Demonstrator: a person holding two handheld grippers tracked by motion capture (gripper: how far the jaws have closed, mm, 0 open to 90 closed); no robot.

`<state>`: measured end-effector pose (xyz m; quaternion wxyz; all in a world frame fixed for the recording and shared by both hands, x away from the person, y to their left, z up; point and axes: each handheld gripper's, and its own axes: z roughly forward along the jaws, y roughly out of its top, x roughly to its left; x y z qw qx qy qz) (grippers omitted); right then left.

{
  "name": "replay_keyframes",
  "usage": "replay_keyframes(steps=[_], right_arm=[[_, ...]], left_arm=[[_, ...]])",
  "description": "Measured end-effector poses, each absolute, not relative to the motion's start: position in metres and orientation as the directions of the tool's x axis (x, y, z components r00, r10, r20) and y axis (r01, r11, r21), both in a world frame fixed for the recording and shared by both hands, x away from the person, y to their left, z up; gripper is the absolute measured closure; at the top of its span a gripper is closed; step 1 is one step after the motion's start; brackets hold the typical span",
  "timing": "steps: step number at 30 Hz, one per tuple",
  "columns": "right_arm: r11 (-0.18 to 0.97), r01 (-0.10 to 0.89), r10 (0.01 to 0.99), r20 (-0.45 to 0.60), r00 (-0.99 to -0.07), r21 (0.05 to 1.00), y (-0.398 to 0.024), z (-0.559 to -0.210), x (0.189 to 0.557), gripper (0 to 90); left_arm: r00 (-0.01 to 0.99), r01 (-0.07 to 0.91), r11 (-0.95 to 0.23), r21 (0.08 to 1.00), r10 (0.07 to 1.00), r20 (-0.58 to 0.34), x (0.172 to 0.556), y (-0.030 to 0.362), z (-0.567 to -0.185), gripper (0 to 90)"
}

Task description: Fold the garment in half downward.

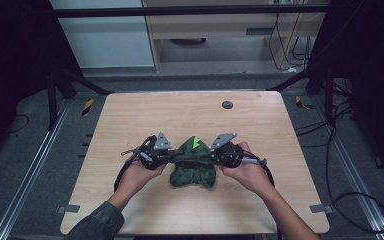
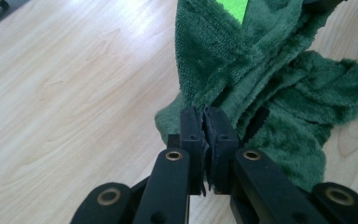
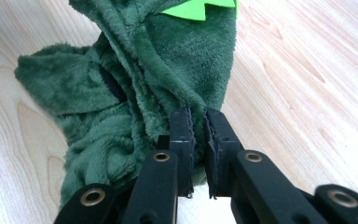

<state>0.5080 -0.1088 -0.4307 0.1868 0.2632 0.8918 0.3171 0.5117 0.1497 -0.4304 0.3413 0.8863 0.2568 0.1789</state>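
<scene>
A dark green fleece garment (image 1: 194, 167) with a bright green spiked patch (image 1: 196, 142) hangs bunched over the middle of the wooden table (image 1: 180, 115), its lower part resting on the wood. My left gripper (image 1: 174, 159) is shut on its left edge and my right gripper (image 1: 212, 159) is shut on its right edge. In the left gripper view the jaws (image 2: 204, 119) pinch a fold of the fleece (image 2: 270, 93). The right gripper view has the jaws (image 3: 198, 119) closed on a seam of the fleece (image 3: 121, 93). A hand holds each gripper.
A round black grommet (image 1: 227, 104) sits in the table's far side. Grey tape tabs (image 1: 69, 208) (image 1: 321, 208) mark the front corners. Black frame struts (image 1: 82, 82) rise beyond the far corners, and cables (image 1: 350, 200) lie on the floor at right.
</scene>
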Motion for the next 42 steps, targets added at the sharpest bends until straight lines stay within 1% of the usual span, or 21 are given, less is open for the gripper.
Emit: replay_keyframes(steps=[11, 20, 27, 33, 42], right_arm=[[0.662, 0.336, 0.579, -0.172, -0.797, 0.67, -0.111, -0.434, 0.495, 81.8], [0.684, 0.32, 0.562, -0.194, -0.804, 0.656, -0.111, -0.436, 0.486, 81.0], [0.688, 0.315, 0.555, -0.195, -0.808, 0.654, -0.112, -0.437, 0.481, 80.7], [0.701, 0.31, 0.545, -0.203, -0.814, 0.642, -0.112, -0.445, 0.475, 78.4], [0.692, 0.31, 0.552, -0.201, -0.809, 0.652, -0.113, -0.45, 0.468, 80.5]], left_arm=[[0.81, 0.331, -0.636, 0.697, 0.57, 0.135, 0.502, 0.149, -0.439, 87.2], [0.816, 0.334, -0.628, 0.703, 0.566, 0.118, 0.492, 0.149, -0.446, 87.2], [0.82, 0.325, -0.639, 0.698, 0.557, 0.129, 0.486, 0.148, -0.451, 87.2], [0.817, 0.324, -0.638, 0.698, 0.561, 0.133, 0.483, 0.149, -0.456, 87.0], [0.813, 0.323, -0.623, 0.713, 0.568, 0.128, 0.477, 0.15, -0.459, 87.1]])
